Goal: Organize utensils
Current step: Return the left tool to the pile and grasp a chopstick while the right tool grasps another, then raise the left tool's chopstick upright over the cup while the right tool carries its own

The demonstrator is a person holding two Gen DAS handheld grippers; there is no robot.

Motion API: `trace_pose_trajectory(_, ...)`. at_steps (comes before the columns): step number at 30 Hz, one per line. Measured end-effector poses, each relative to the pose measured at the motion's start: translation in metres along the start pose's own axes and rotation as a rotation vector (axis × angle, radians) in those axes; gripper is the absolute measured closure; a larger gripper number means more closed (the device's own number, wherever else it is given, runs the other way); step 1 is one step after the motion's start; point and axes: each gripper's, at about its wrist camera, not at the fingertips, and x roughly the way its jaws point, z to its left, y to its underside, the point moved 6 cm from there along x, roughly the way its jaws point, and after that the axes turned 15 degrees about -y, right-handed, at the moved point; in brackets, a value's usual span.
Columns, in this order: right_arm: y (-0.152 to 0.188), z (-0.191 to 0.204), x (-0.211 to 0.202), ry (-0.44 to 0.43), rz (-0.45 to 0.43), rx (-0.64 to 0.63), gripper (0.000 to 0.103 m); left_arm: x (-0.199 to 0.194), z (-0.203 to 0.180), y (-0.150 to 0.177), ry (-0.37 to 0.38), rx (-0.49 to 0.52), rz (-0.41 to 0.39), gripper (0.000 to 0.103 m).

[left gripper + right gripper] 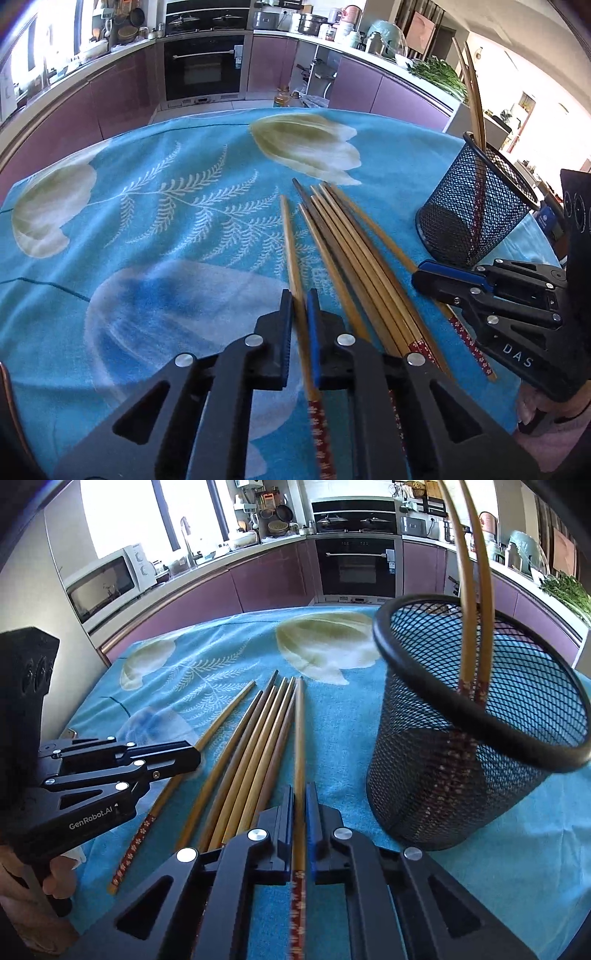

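**Two claws, two chopsticks, one crowded bundle**

Kitchen cabinets and an oven ringed the background, and a blue flowered cloth (155, 229) covered the surface where the work went on. Each claw was clenched on a single chopstick. The left claw (298, 325) gripped the lone chopstick (290, 240) that lay apart on the left of the bundle (354, 266), its tip running forward and away past the fingertips. The right claw (300, 812) gripped the chopstick (300, 738) at the right edge of that bundle, just beside its neighbours. Ahead and to the right of the right claw stood the mesh holder (461, 775), with two chopsticks (476, 590) already leaning inside it.

The main risk seemed to be the pinch itself: both grips sat near the patterned handle end, so the long front part could swing or slip as it rose. The right claw's stick touched the bundle, so a lift might drag or scatter the others. The light holder could tip if a tip struck its rim. Whether the left fingers also caught cloth could not be told from this angle.

Both claws pointed steeply down toward the cloth, side by side, and a hand (55, 878) showed on the left claw's handle.
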Motion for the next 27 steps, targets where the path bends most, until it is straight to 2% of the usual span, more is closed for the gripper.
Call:
trace_pose_trajectory(4,-0.001,0.008,-0.01,-0.04,-0.018,-0.029,0.098,-0.008,0.001,0.002,0.023,-0.011,-0.014,0.095)
trace_pose_trajectory(10,0.004,0.017,-0.012,-0.074,0.017,-0.07,0.098,-0.018,-0.006,0.006,0.038,0.015,-0.028,0.095)
trace_pose_trajectory(19,0.015,0.012,-0.003,-0.05,0.091,-0.093,0.097,-0.01,-0.01,0.015,0.032,0.043,0.007,0.095)
trace_pose_trajectory(27,0.01,0.009,0.002,-0.035,0.083,-0.098,0.096,-0.003,-0.014,0.013,0.023,0.074,0.012,0.092)
